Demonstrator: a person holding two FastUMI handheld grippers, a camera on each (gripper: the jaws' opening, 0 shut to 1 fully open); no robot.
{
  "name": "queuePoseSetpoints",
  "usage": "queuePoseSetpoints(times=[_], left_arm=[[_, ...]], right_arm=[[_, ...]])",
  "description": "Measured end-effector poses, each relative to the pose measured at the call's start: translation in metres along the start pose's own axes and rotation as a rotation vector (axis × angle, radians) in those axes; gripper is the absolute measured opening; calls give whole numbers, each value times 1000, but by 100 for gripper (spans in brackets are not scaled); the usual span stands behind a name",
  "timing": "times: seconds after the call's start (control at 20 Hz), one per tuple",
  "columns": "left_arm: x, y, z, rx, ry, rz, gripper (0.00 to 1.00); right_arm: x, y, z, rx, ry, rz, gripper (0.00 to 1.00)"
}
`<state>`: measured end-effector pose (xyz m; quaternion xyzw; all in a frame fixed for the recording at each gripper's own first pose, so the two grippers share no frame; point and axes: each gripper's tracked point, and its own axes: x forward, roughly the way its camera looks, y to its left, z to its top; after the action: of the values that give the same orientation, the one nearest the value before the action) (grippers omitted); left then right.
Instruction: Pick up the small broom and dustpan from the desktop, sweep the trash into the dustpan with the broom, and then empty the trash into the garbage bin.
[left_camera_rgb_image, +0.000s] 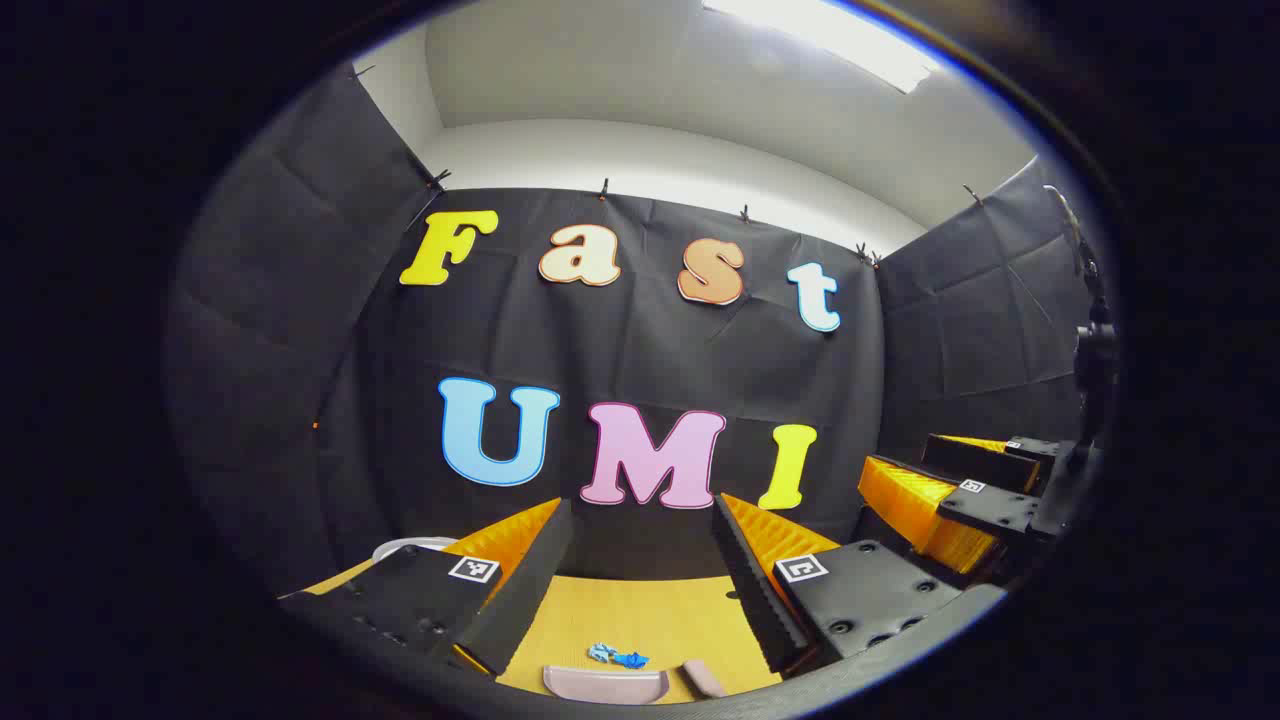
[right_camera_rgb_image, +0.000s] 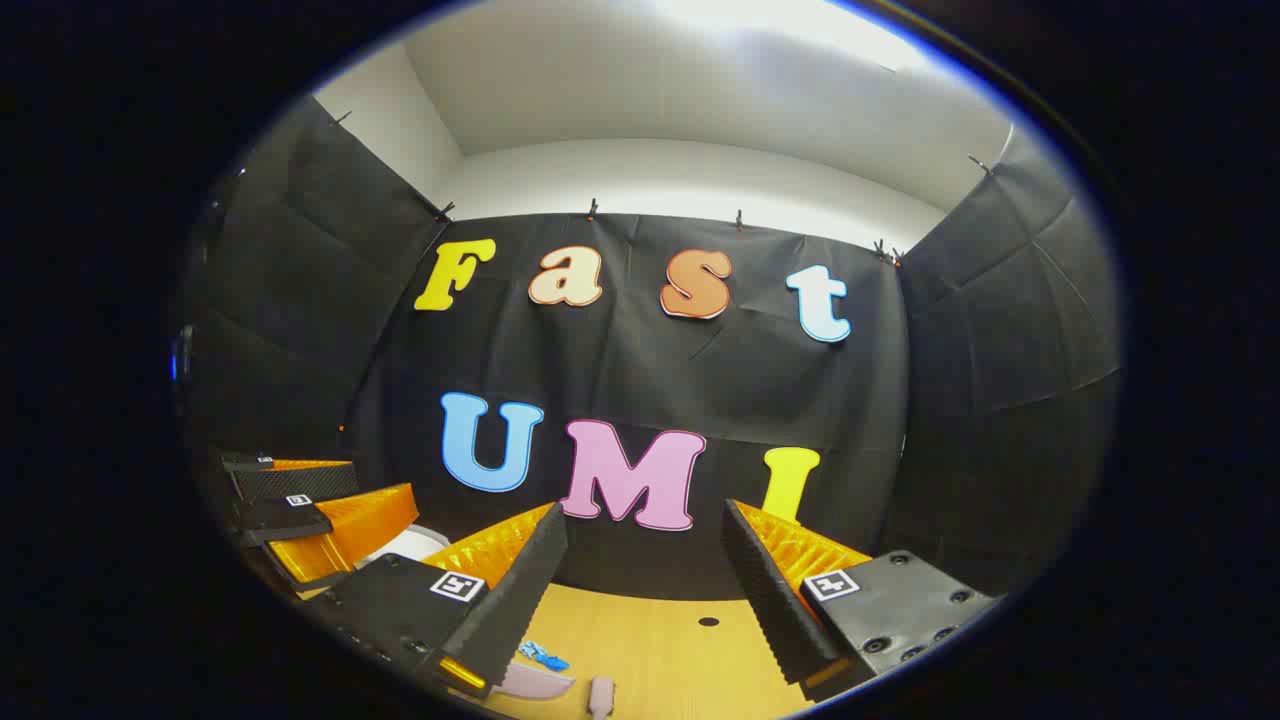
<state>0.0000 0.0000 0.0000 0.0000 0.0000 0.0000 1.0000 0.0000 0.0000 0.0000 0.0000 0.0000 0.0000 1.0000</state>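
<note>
Above the desktop (left_camera_rgb_image: 640, 620), left tool (left_camera_rgb_image: 640, 560) and right tool (right_camera_rgb_image: 640, 570) level, side by side — both wide open, empty.

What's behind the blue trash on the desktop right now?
Behind the crumpled blue trash lies bare wooden desktop up to the black cloth wall, with a small dark hole in the wood. The open left gripper hides the desktop on either side.
</note>
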Motion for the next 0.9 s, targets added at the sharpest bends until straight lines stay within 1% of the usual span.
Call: queuePoseSetpoints(times=[0.05, 0.15, 0.2, 0.25, 0.3, 0.35, 0.4, 0.45, 0.5, 0.6, 0.7, 0.8, 0.9], left_arm=[[1, -5, 3, 10, -19, -15, 82], [4, -15, 4, 18, -44, -49, 82], [6, -21, 1, 27, -36, -64, 82], [6, -22, -6, 35, -25, -71, 84], [6, -24, -8, 38, -19, -78, 82], [5, -27, -4, 29, -26, -93, 82], [5, -32, 0, 13, -40, -113, 84], [4, -32, 4, 0, -48, -122, 83], [4, -29, 6, 1, -43, -125, 82], [5, -22, -1, 40, -21, -122, 82], [5, -7, -4, 79, -11, -94, 82], [2, -1, -7, 66, 3, -77, 83], [3, 2, -5, 29, 8, -69, 82]], right_arm=[[0, -4, 0, 6, 5, -8, 96], [-2, -3, -3, 24, 21, 2, 96], [-5, -7, -5, 25, 27, -3, 97], [-7, -10, -5, 21, 27, -9, 96], [-8, -14, -4, 16, 26, -19, 96], [-9, -18, -3, 15, 26, -27, 96], [-8, -17, -4, 17, 28, -28, 96], [-7, -18, -3, 17, 29, -25, 96], [-7, -21, -4, 11, 31, -28, 100], [-5, -26, 0, 4, 22, -36, 96], [-5, -29, 0, 8, 20, -42, 96], [-4, -26, -2, 17, 23, -44, 96], [-5, -23, -2, 20, 23, -41, 96]])
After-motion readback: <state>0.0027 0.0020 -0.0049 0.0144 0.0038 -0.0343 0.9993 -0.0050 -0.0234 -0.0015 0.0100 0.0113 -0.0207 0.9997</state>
